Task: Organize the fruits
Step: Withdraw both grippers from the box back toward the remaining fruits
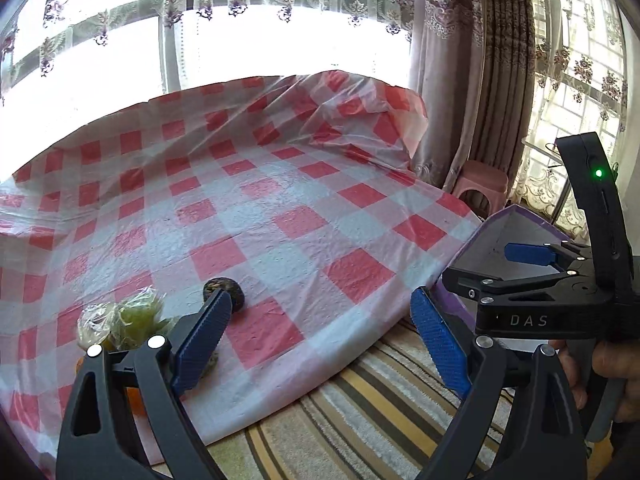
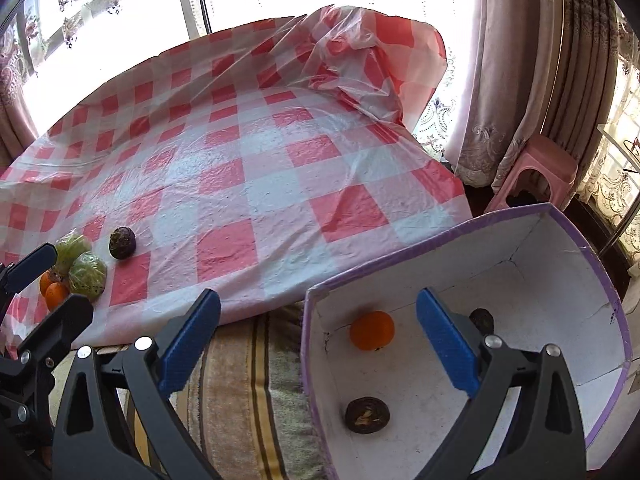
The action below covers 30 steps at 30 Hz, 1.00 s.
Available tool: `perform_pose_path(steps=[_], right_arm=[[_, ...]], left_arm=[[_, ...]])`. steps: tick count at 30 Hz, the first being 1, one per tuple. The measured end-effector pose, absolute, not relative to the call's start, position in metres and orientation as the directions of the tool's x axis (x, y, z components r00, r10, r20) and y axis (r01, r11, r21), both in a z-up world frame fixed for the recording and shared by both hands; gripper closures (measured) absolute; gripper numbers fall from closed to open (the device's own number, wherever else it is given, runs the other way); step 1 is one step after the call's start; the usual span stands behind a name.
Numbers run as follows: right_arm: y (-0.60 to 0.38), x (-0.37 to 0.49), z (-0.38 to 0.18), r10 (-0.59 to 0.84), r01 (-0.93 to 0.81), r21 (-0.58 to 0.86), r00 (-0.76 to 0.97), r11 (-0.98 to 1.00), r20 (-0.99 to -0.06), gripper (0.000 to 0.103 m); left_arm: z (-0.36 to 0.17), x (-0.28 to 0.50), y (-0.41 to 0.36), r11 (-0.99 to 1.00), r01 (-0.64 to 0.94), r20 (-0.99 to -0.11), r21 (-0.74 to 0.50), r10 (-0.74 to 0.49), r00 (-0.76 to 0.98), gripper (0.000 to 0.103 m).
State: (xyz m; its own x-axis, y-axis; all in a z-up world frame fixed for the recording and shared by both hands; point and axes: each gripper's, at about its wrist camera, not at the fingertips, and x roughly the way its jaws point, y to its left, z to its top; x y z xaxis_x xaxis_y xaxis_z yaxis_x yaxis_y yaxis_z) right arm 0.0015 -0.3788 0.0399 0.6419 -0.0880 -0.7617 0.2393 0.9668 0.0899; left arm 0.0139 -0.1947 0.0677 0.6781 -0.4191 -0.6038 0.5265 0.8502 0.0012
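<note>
Inside, the box (image 2: 552, 240) holds an orange (image 2: 372, 330) and two dark fruits (image 2: 367, 415).

A red-and-white checked plastic tablecloth (image 2: 256, 184) lies rumpled at its far corner. A striped woven rug (image 2: 248, 392) lies beneath its near edge. A pink plastic stool (image 2: 536, 176) stands beside patterned lace curtains (image 2: 516, 80).

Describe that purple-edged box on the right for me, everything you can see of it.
The white cardboard box with purple-taped rim is open-topped and sits on the striped rug, beside the edge of the red-and-white checked plastic sheet. Its inner walls and floor look scuffed and creased. Inside lie a round orange fruit, a dark brown wrinkled fruit nearer the camera, and another dark fruit partly hidden behind a blue finger. The right gripper hovers open above its near corner, not touching it.
</note>
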Motion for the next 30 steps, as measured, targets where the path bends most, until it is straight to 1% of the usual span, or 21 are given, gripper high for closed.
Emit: perform_pose_path(steps=[5, 11, 17, 21, 28, 30], right_arm=[[-0.359, 0.002, 0.036, -0.064, 0.209, 0.099, 0.656, 0.973, -0.752, 0.004], [-0.345, 0.001, 0.033, -0.056, 0.195, 0.103, 0.671, 0.975, -0.739, 0.004], [-0.332, 0.001, 0.032, -0.045, 0.165, 0.095, 0.683, 0.982, -0.729, 0.004], [-0.327, 0.003, 0.030, 0.007, 0.148, 0.148, 0.681, 0.978, -0.732, 0.004], [-0.297, 0.010, 0.031, 0.024, 0.077, 0.105, 0.683, 0.991, -0.730, 0.004], [-0.290, 0.015, 0.031, 0.042, 0.057, 0.110, 0.678, 0.992, -0.734, 0.004]], left_arm=[[0.072, 0.014, -0.162, 0.891, 0.453, -0.586, -0.012, -0.373, 0.719, 0.015], [0.076, 0.006, -0.125, 0.930, 0.366, -0.548, 0.023, -0.294, 0.783, 0.015], [0.074, 0.003, -0.083, 0.958, 0.285, -0.543, 0.013, -0.232, 0.807, 0.015], [0.068, 0.007, -0.055, 0.971, 0.237, -0.560, -0.015, -0.205, 0.803, 0.015], [0.054, 0.019, -0.009, 0.987, 0.142, -0.605, -0.076, -0.159, 0.780, 0.020], [0.050, 0.022, 0.000, 0.986, 0.125, -0.621, -0.110, -0.166, 0.766, 0.025]])
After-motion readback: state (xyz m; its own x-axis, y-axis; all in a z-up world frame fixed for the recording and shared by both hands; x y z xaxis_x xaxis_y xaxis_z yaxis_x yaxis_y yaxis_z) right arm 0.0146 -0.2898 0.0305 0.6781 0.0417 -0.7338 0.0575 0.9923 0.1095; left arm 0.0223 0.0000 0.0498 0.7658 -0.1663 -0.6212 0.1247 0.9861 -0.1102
